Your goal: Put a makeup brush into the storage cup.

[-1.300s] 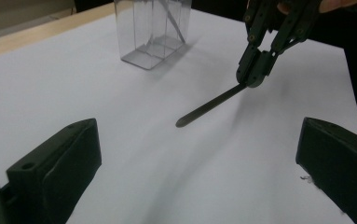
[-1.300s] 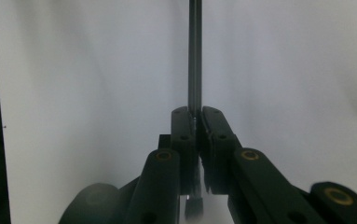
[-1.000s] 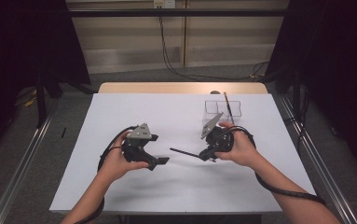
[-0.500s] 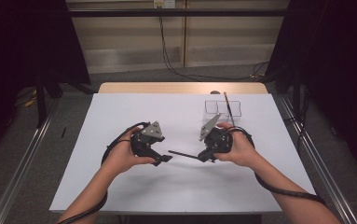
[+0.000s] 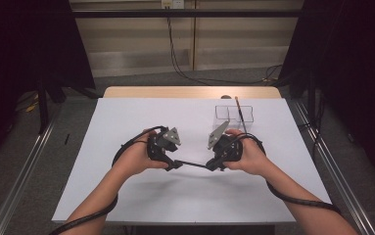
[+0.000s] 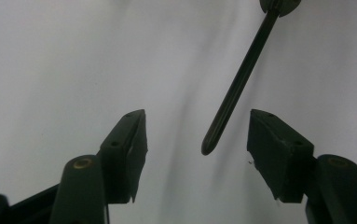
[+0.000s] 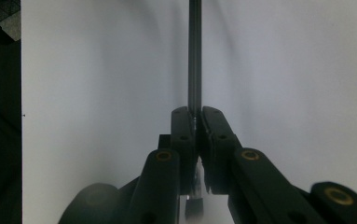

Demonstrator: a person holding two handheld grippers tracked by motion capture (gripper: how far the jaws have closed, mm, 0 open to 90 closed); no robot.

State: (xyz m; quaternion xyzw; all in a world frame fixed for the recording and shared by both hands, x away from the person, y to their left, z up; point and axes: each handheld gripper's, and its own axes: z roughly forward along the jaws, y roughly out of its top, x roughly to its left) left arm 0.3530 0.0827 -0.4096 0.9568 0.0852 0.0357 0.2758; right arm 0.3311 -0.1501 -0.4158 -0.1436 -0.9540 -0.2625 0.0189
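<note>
In the high view, the right claw (image 5: 213,165) holds one end of a thin, dark, straight stick, like a pen or slim brush (image 5: 192,164), level above the white desk (image 5: 126,117). The left claw (image 5: 171,163) meets the free end of this stick, and the two hands are close together in the middle of the desk. Behind the right hand stands a small clear plastic box (image 5: 224,112) with a second thin stick (image 5: 241,113) leaning in it. This box is near the right hand, so a quick pull backward could knock it over.

In the left gripper view, the left claw (image 6: 197,135) is about half open and its jaws have just been closing. The tip of the dark stick (image 6: 239,81) is between the black pads (image 6: 129,140), but it touches neither; it stands nearer to the pad at the right of this view. I judge this as the main risk: if the claw closes now, that pad reaches the tip first and can push it sideways, so the stick turns in the other grip or slips out. Also only the short end is inside, so the grasp could be weak.

In the right gripper view, the right claw (image 7: 197,116) is closed tightly on the stick (image 7: 195,56), which runs straight away from it. If this claw lets go before the left one grips firmly, the stick will probably fall on the desk.
</note>
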